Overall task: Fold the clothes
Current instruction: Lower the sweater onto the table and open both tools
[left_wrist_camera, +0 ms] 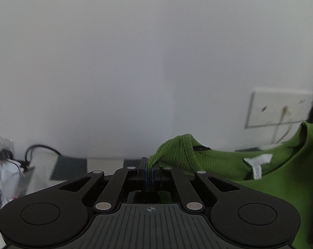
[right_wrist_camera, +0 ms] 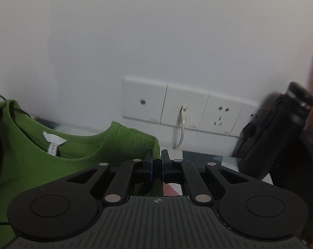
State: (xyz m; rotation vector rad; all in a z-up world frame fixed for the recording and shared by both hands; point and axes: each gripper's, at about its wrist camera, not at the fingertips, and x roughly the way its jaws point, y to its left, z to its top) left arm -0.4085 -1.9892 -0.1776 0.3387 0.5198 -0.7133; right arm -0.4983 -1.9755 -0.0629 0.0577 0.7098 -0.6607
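The left gripper pinches one shoulder of the green top. The right gripper clamps the other shoulder, just below the wall sockets.

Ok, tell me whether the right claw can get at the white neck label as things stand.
Probably not right now. The right claw is shut on the green top at its shoulder edge, so it would have to let go first. The label itself lies uncovered inside the neckline, off to that claw's left.

Ribbed green knit top, matt black plastic left gripper, smooth white plastic sockets
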